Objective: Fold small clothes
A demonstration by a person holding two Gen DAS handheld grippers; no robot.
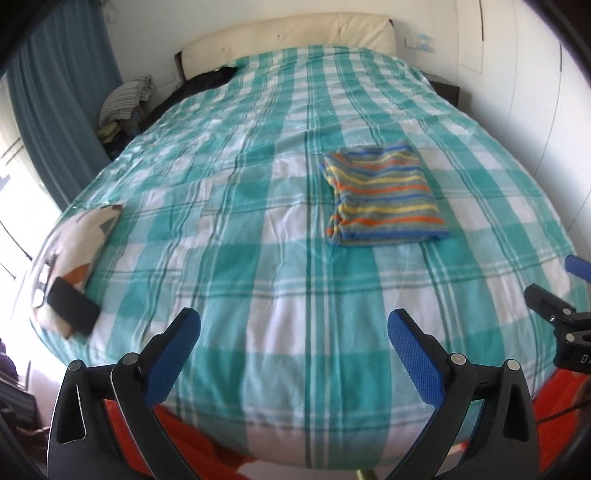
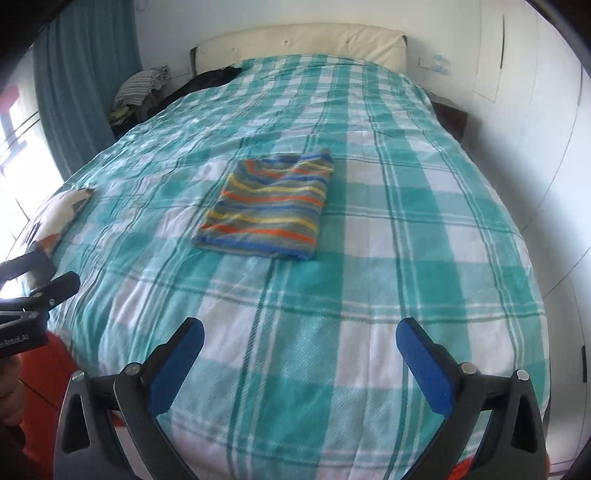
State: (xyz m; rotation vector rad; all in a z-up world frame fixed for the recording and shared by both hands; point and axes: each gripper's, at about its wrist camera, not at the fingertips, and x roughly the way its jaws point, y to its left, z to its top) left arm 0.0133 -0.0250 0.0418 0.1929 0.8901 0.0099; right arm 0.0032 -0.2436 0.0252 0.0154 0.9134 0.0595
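A small striped garment (image 1: pixel 384 195), in blue, orange, yellow and grey, lies folded into a neat rectangle on the bed; it also shows in the right wrist view (image 2: pixel 269 206). My left gripper (image 1: pixel 293 319) is open and empty, held above the near end of the bed, well short of the garment. My right gripper (image 2: pixel 300 328) is open and empty too, also near the foot of the bed. Part of the right gripper shows at the right edge of the left wrist view (image 1: pixel 554 314).
The bed has a teal and white checked cover (image 1: pixel 258 229) and a cream headboard (image 1: pixel 295 31). A patterned cushion (image 1: pixel 77 236) with a black phone (image 1: pixel 74 304) on it lies at the bed's left edge. Clothes pile (image 1: pixel 125 99) and blue curtain (image 1: pixel 62 99) stand at left.
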